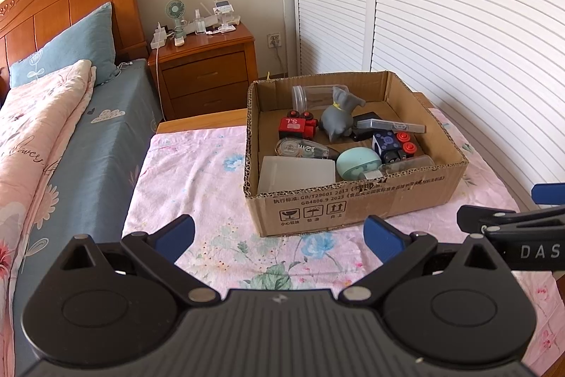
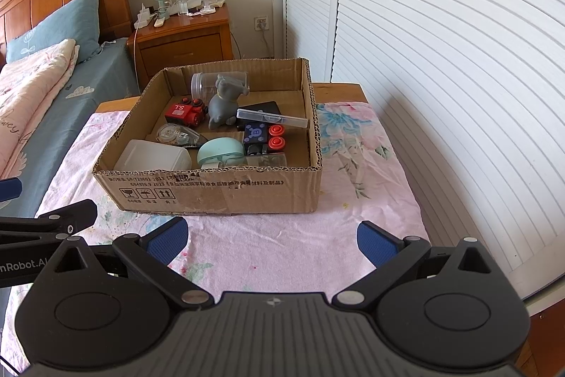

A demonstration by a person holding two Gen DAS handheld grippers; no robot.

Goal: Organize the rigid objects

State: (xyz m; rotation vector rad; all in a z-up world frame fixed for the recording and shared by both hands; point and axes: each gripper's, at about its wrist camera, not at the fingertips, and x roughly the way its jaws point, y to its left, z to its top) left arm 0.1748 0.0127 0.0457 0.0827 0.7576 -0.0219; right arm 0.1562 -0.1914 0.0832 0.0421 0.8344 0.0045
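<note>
A shallow cardboard box (image 1: 353, 204) (image 2: 219, 189) sits on the pink floral cloth and holds several rigid items. Inside lie a grey animal figure (image 1: 337, 117) (image 2: 222, 101), a red toy truck (image 1: 296, 127) (image 2: 183, 113), a clear jar (image 1: 310, 96) (image 2: 204, 83), a correction tape (image 1: 300, 148) (image 2: 176, 134), a mint round case (image 1: 356, 163) (image 2: 219, 151), a white plastic box (image 1: 296, 174) (image 2: 152, 156) and a blue block toy with red wheels (image 1: 392, 145) (image 2: 265, 135). My left gripper (image 1: 279, 237) is open, short of the box's near wall. My right gripper (image 2: 272, 237) is open too, with nothing between its fingers.
A bed with pink quilt (image 1: 39, 115) and blue pillow (image 1: 70, 48) lies to the left. A wooden nightstand (image 1: 208, 69) with a small fan stands behind. White louvred doors (image 1: 459, 34) (image 2: 441, 59) close off the right. Pink cloth (image 1: 197, 179) lies between grippers and box.
</note>
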